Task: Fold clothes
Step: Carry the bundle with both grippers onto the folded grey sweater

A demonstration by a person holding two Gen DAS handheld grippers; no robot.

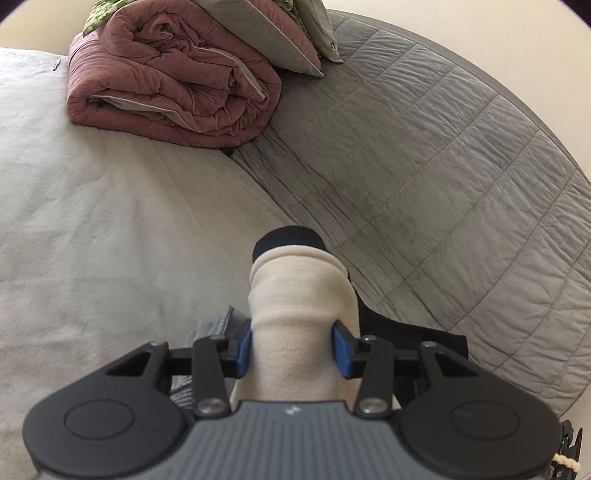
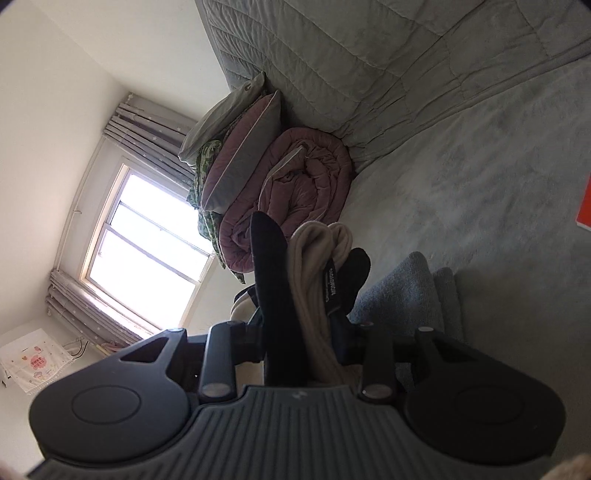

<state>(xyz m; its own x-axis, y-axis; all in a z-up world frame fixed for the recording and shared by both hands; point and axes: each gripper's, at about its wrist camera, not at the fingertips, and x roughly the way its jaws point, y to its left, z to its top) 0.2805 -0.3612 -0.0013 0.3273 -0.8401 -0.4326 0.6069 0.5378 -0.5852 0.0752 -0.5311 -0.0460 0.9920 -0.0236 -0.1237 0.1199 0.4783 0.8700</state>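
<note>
A cream fleece garment with dark navy trim point(image 1: 301, 291) is bunched between the blue pads of my left gripper point(image 1: 295, 345), which is shut on it above the bed. In the right wrist view, my right gripper point(image 2: 304, 328) is shut on the same garment point(image 2: 314, 266); cream folds, black parts and a black label stick out past its fingers. That view is rolled sideways. A grey-blue folded cloth point(image 2: 406, 291) lies on the bed beside the right gripper, and a corner of the grey-blue cloth point(image 1: 221, 325) shows under the left one.
A rolled pink quilt point(image 1: 170, 77) and stacked pillows point(image 1: 266, 29) sit at the head of the bed. A grey quilted cover point(image 1: 424, 155) drapes the headboard side, and a pale sheet point(image 1: 92, 206) covers the mattress. A window point(image 2: 140, 243) with curtains and an orange object point(image 2: 583, 206) also show.
</note>
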